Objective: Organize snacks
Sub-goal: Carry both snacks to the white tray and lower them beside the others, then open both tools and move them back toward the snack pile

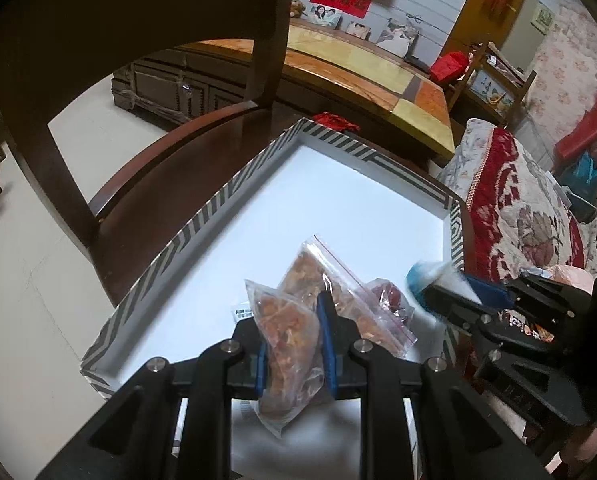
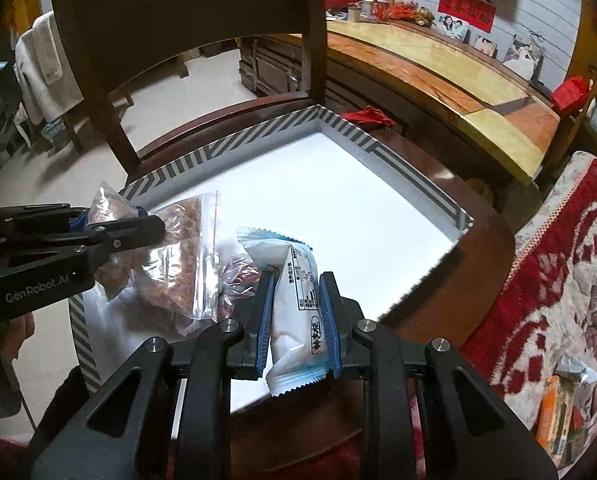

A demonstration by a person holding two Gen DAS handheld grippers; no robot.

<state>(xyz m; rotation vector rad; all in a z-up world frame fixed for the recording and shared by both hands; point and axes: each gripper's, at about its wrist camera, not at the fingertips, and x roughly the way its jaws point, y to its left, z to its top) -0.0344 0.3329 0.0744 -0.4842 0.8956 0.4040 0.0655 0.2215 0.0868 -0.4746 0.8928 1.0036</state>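
Observation:
A shallow white box with a striped rim (image 1: 202,216) (image 2: 234,146) sits on a dark wooden chair. My left gripper (image 1: 288,320) (image 2: 138,220) is shut on a small clear bag of orange-brown dried snacks (image 1: 286,348) (image 2: 106,208), held above the box's near end. A larger zip bag of brown snacks (image 1: 322,276) (image 2: 182,256) and a bag of dark red pieces (image 1: 390,298) (image 2: 238,276) lie in the box. My right gripper (image 2: 294,292) (image 1: 438,300) is shut on a white and blue snack packet (image 2: 294,292) (image 1: 434,280) over the box's near right side.
The chair back (image 2: 186,8) rises behind the box. A red floral blanket (image 2: 558,264) lies to the right with orange packets (image 2: 554,412) on it. A long wooden cabinet (image 2: 438,80) stands beyond, and pale floor (image 1: 26,280) to the left.

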